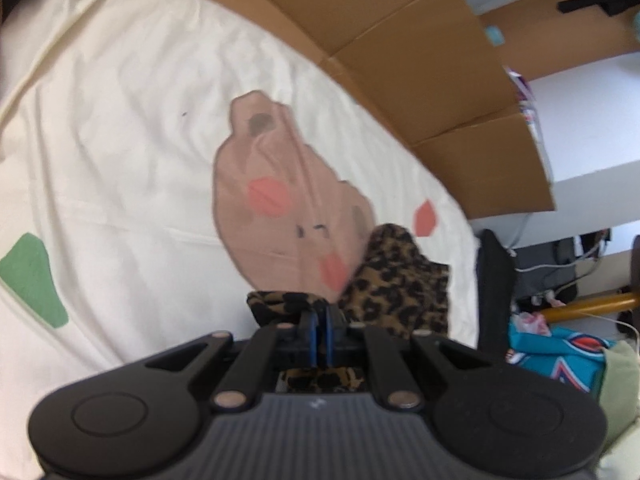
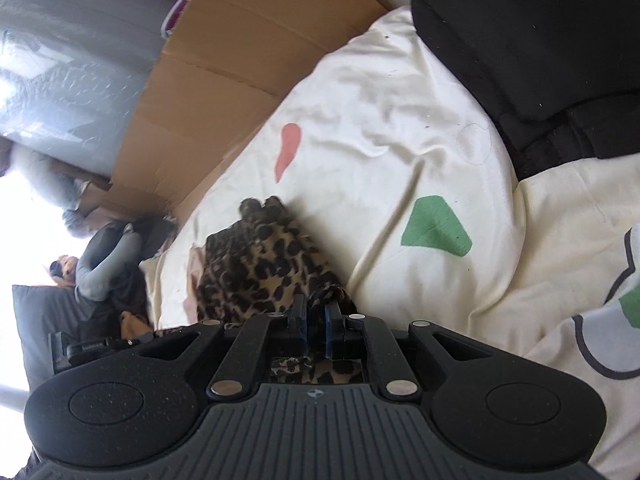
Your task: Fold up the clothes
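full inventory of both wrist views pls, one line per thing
leopard-print fabric garment: 1, tan and black, on the bed, pinched in both grippers
cream bedsheet with brown bear, pink and green patches: 1, covers the bed under the garment
brown cardboard sheets: several panels, stand along the bed's far edge
black fabric pile: 1, on the sheet, top right of the right wrist view
turquoise printed cloth: 1, beside the bed, low right of the left wrist view
grey wrapped bulk: 1, behind the cardboard
left gripper: black, blue fingers shut on the garment
right gripper: black, blue fingers shut on the garment
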`<action>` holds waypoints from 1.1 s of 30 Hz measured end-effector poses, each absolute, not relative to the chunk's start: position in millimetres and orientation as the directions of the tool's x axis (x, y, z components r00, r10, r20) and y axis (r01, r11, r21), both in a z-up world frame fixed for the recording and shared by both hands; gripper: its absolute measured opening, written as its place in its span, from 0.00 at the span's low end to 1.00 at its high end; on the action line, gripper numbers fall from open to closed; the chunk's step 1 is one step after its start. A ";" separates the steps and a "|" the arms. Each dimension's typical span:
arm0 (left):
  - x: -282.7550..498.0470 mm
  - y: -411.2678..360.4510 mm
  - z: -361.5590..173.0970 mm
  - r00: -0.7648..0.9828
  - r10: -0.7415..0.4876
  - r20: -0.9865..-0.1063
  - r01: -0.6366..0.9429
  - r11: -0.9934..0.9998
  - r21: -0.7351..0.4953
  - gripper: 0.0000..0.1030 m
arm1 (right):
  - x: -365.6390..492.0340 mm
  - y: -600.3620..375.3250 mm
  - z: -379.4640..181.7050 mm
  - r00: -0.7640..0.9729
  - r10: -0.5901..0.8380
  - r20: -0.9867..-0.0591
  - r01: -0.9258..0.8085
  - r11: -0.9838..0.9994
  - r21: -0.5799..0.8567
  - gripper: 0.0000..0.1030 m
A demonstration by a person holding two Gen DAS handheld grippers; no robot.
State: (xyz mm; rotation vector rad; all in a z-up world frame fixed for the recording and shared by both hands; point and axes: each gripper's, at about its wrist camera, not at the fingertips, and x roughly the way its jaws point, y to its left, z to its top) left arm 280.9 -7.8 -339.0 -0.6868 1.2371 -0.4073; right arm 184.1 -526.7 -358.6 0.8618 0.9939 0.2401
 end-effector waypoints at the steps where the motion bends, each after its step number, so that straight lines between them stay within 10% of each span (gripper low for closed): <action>1: 282.6 -8.3 -343.3 0.294 -0.623 -0.725 -0.083 0.739 -0.669 0.05 | 185.8 -525.9 -361.2 0.552 0.538 -0.638 0.201 0.656 0.727 0.08; 9: 284.7 -6.4 -353.0 0.311 -0.590 -0.745 -0.097 0.760 -0.643 0.26 | 195.4 -524.2 -366.3 0.533 0.513 -0.673 0.232 0.676 0.699 0.14; 12: 276.7 -10.4 -339.4 0.324 -0.593 -0.737 -0.031 0.772 -0.635 0.53 | 189.5 -524.2 -352.0 0.544 0.490 -0.682 0.206 0.710 0.674 0.42; 33: 241.5 -46.2 -357.3 0.221 -0.419 -0.881 0.134 0.908 -0.398 0.48 | 162.4 -485.2 -338.6 0.482 0.351 -0.803 0.032 0.909 0.416 0.53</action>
